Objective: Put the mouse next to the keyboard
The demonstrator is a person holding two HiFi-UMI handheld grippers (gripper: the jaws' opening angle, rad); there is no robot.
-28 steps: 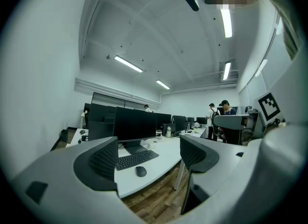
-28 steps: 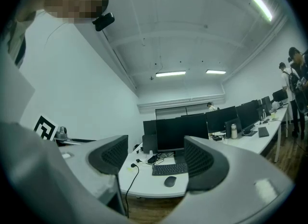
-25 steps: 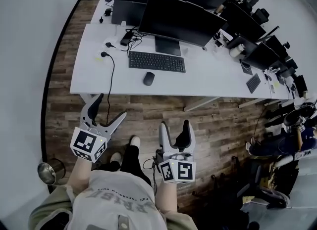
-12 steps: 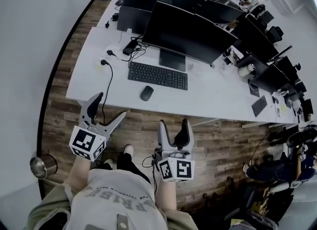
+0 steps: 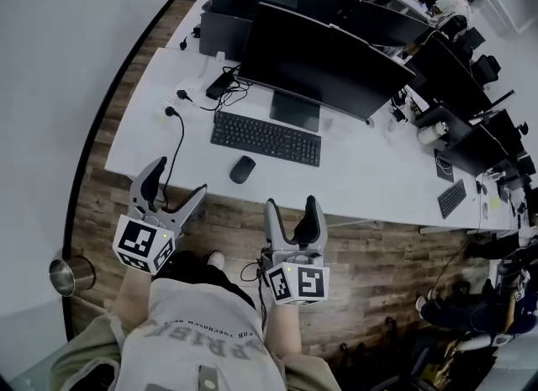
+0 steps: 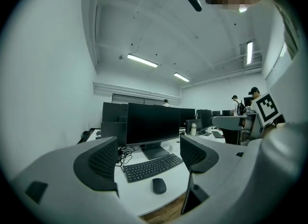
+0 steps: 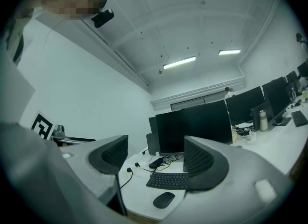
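An open-plan office is shown: rows of dark monitors (image 5: 324, 61) are lined along long white desks (image 5: 370, 175), keyboards (image 5: 266, 138) laid before them, strip lights (image 6: 142, 60) fixed overhead, wood-plank floor (image 5: 378, 246) below

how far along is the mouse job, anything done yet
Nothing looks done: the mouse lies on the desk in front of the keyboard, untouched. In hand: nothing; the left gripper and right gripper both hover short of the desk edge, jaws apart and empty. To do: reach, grasp the mouse and set it beside the keyboard.
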